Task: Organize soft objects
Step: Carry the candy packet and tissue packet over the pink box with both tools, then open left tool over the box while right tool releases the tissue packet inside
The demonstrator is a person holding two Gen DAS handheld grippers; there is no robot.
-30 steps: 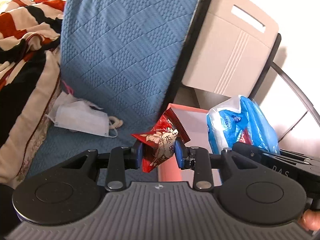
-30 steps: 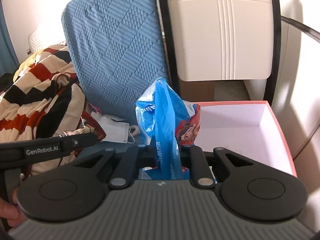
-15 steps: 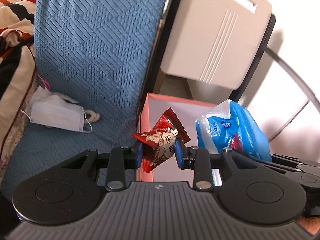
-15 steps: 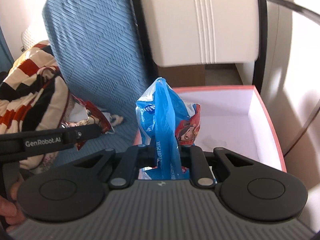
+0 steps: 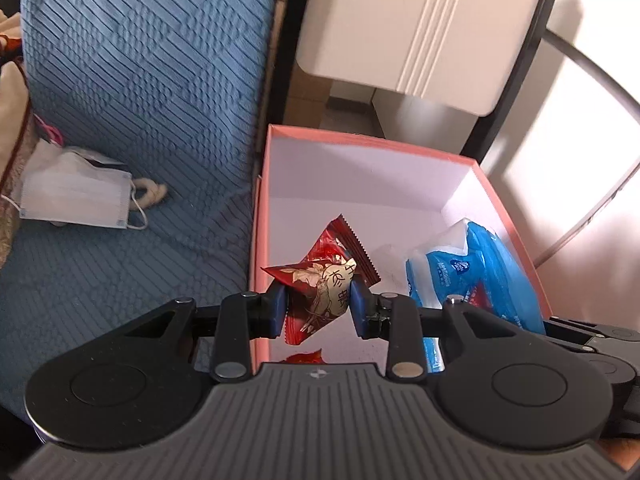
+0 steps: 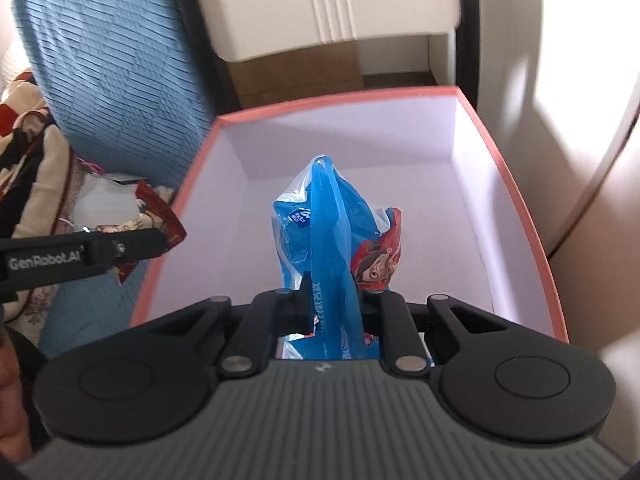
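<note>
The left gripper is pinching a red snack packet between its blue pads, holding it just above the near left corner of the pink box. In the right wrist view the same packet is showing beside the left gripper's black arm, right at the box's left rim.

The right gripper is clamping a blue plastic bag that is standing upright between its fingers; a cartoon-printed red pack is showing through the bag's right side. The bag is hanging over the white inside of the pink box, near its front edge. From the left wrist view the blue bag is sitting in the near right part of the box.

Left of the box, a white face mask is lying on the blue quilted seat cover, well apart from the box. A striped blanket is bunching at the far left. Behind the box, a beige chair back is standing upright.
</note>
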